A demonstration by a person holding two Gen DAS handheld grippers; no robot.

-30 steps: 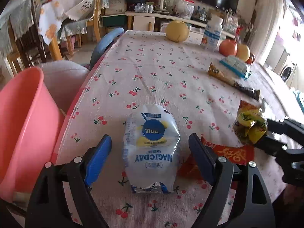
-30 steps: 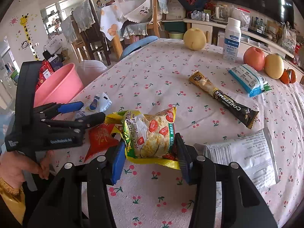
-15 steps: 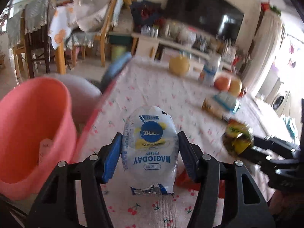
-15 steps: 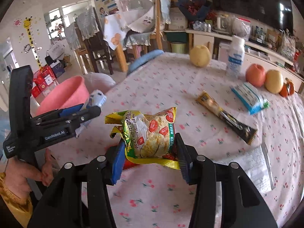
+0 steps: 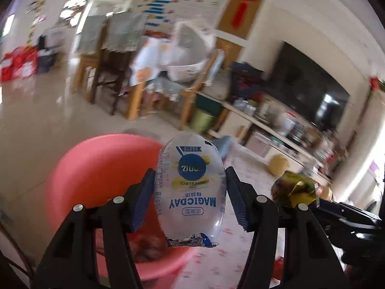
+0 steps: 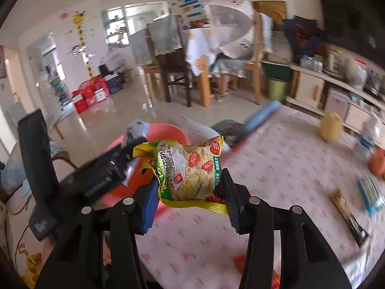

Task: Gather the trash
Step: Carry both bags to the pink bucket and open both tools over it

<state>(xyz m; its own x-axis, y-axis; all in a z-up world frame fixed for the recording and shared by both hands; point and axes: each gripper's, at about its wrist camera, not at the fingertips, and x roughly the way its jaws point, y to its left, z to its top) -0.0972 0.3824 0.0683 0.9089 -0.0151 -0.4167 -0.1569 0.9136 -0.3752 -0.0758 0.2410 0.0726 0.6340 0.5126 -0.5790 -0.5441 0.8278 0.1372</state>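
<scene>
Both wrappers have left the counter [image 6: 276, 168]: my left gripper [image 5: 190, 200] pinches the Magicday pouch [image 5: 190, 192] above the pink basin [image 5: 96, 168], my right gripper [image 6: 190, 187] clamps the snack bag [image 6: 187, 171], ready for dropping.

1. A glossy pale tiled floor [image 6: 115, 118] is seen reflecting daylight.
2. Wooden chairs [image 6: 175, 72] are draped with cloths.
3. A dark television [image 5: 310, 91] is mounted above a long low cabinet [image 6: 320, 89].
4. White walls [image 6: 79, 31] are decorated with stickers.
</scene>
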